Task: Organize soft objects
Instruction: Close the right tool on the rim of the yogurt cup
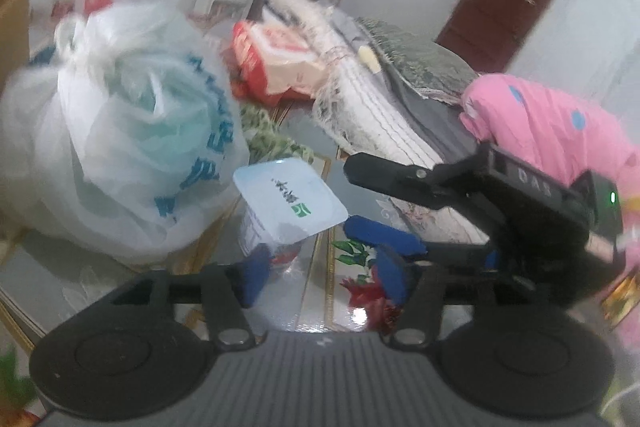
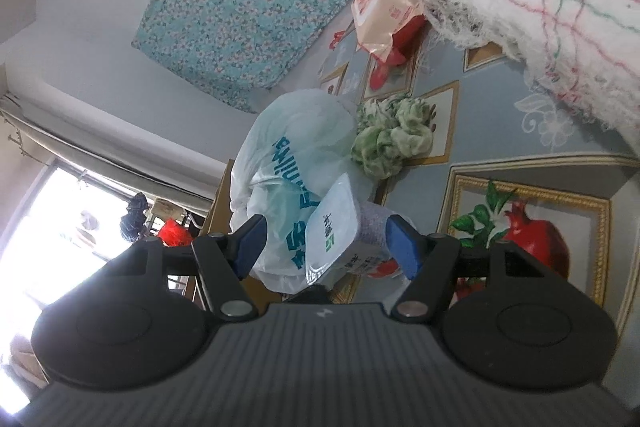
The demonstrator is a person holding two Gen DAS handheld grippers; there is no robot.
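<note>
A sealed plastic cup (image 1: 286,209) with a pale foil lid stands on the patterned tablecloth (image 1: 308,299). My left gripper (image 1: 324,273) is open just in front of it. My right gripper (image 1: 370,205) comes in from the right, turned on its side and open, its fingers on either side of the cup. In the right wrist view the cup (image 2: 340,231) sits between the blue pads of that gripper (image 2: 330,243), not squeezed. A tied white plastic bag (image 1: 120,147) lies left of the cup. A white woven towel (image 1: 360,99) and a pink dotted cloth (image 1: 560,131) lie to the right.
A red and cream packet (image 1: 276,59) lies behind the bag. A green and white crumpled cloth (image 2: 392,139) sits between bag and towel. A grey folded cloth (image 1: 420,59) lies behind the towel. A brown door (image 1: 504,3) and a cardboard box (image 1: 14,27) stand further off.
</note>
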